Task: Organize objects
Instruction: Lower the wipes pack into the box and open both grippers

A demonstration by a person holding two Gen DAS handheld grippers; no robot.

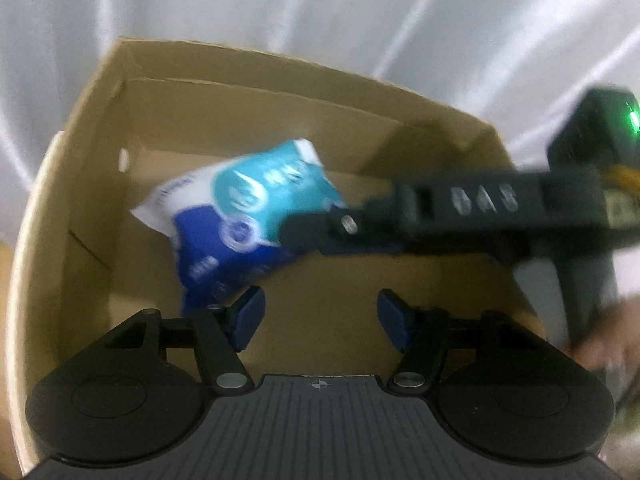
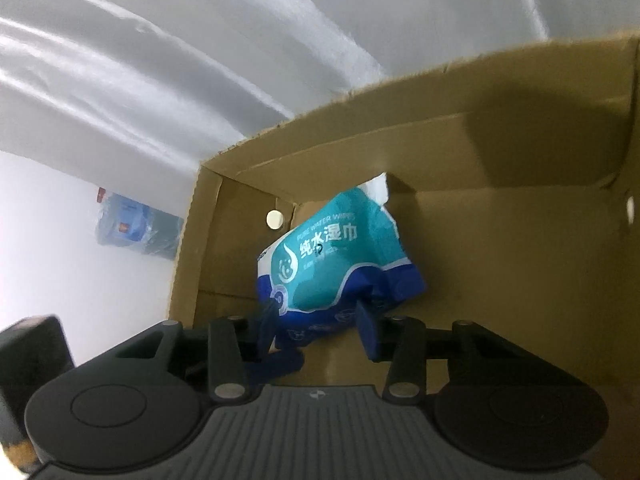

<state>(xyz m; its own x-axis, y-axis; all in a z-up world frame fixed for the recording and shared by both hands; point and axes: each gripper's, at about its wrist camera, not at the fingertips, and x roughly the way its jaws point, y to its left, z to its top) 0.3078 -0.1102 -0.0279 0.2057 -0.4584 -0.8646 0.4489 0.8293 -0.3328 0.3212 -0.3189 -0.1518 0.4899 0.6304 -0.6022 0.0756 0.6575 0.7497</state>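
Note:
A teal, blue and white pack of wet wipes is inside an open cardboard box. My right gripper is shut on the lower blue end of the wet wipes pack and holds it tilted inside the box. The right gripper also shows in the left wrist view, reaching in from the right. My left gripper is open and empty, just over the near side of the box, with the pack ahead and to its left.
White draped fabric hangs behind the box. A blue water jug lies on the pale surface left of the box. The box walls stand high on all sides.

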